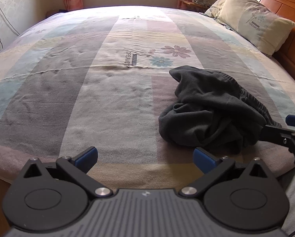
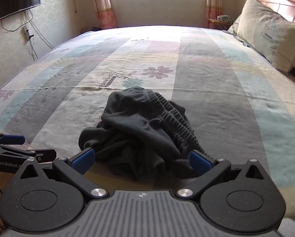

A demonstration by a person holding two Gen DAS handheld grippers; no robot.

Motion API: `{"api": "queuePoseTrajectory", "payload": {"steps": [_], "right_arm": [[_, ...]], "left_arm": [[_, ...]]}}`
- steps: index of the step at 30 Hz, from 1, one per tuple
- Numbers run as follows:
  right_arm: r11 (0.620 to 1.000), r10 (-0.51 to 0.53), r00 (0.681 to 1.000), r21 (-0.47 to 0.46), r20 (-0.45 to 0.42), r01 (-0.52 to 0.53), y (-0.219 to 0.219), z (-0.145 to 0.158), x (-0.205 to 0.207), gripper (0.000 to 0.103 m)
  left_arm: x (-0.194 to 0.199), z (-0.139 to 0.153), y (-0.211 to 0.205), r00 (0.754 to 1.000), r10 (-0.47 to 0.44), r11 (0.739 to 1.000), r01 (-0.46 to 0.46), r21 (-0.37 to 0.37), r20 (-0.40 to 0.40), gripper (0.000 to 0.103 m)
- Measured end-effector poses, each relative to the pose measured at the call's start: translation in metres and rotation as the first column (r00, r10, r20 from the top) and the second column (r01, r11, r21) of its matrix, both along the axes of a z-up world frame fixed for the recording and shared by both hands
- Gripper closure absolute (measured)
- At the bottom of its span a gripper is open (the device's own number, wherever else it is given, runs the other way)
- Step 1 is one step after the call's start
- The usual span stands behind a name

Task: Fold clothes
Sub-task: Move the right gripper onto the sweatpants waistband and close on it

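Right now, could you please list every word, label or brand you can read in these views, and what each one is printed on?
"DREAMCITY": on the bedsheet, beside the printed flowers.
"DREAMCITY": on the pillow.
"GenRobot.A", cut off there: on the left hand-held gripper, seen from the right wrist view.
The sheet and pillow prints in the right wrist view are too blurred to read.

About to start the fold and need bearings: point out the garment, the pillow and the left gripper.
garment (image 2: 139,126), right wrist view, middle of the crumpled dark heap.
pillow (image 1: 254,19), left wrist view, centre of its printed face.
left gripper (image 1: 145,158), left wrist view, midway between its open fingertips.
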State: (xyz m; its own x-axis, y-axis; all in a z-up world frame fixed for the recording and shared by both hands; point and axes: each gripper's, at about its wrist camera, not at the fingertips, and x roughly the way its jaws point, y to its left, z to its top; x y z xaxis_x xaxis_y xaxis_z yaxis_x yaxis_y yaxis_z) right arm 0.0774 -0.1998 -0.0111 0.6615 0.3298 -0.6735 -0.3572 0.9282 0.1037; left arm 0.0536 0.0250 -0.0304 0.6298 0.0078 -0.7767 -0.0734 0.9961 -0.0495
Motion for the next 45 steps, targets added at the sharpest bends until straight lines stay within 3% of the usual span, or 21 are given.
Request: {"api": "queuePoseTrajectory", "payload": {"steps": [7, 15, 20, 24, 28, 35, 40, 42, 45], "right_arm": [[0.992, 0.087, 0.996, 0.095, -0.011, -0.085, -0.002, 0.001, 0.022, 0.000], [0.953, 0.223, 0.974, 0.217, -0.031, -0.211, -0.002, 0.006, 0.053, 0.000], [0.951, 0.231, 0.972, 0.221, -0.041, -0.217, -0.011, 0.002, 0.087, 0.000], [0.962, 0.189, 0.975, 0.219, -0.115, -0.160, -0.022, -0.021, 0.125, 0.000], [0.948, 0.194, 0.948, 0.297, -0.250, -0.116, -0.025, -0.045, 0.150, 0.000], [0.913, 0.267, 0.945, 0.364, -0.188, -0.185, -0.022, -0.018, 0.114, 0.000], [0.876, 0.372, 0.912, 0.391, -0.171, -0.284, -0.021, -0.012, 0.100, 0.000], [0.882, 0.376, 0.907, 0.374, -0.191, -0.287, -0.021, -0.019, 0.103, 0.000], [0.904, 0.322, 0.929, 0.348, -0.180, -0.246, -0.024, -0.018, 0.116, 0.000]], "left_arm": [[0.011, -0.007, 0.005, 0.999, 0.017, 1.000, -0.017, -0.005, -0.027, 0.001], [0.021, -0.010, 0.010, 0.999, 0.027, 1.000, -0.028, -0.003, -0.044, 0.001], [0.029, -0.012, 0.012, 0.998, 0.033, 0.999, -0.033, -0.003, -0.057, 0.001], [0.035, -0.014, 0.009, 0.997, 0.021, 1.000, -0.021, -0.003, -0.071, 0.001], [0.038, -0.015, 0.009, 0.997, 0.020, 1.000, -0.021, -0.002, -0.080, 0.001], [0.044, -0.020, 0.011, 0.995, 0.024, 1.000, -0.024, -0.001, -0.095, 0.001], [0.044, -0.023, 0.011, 0.995, 0.027, 1.000, -0.028, -0.005, -0.100, 0.001], [0.044, -0.022, 0.012, 0.994, 0.030, 1.000, -0.030, -0.002, -0.101, 0.001], [0.042, -0.022, 0.014, 0.994, 0.039, 0.999, -0.039, 0.002, -0.100, 0.001]]}}
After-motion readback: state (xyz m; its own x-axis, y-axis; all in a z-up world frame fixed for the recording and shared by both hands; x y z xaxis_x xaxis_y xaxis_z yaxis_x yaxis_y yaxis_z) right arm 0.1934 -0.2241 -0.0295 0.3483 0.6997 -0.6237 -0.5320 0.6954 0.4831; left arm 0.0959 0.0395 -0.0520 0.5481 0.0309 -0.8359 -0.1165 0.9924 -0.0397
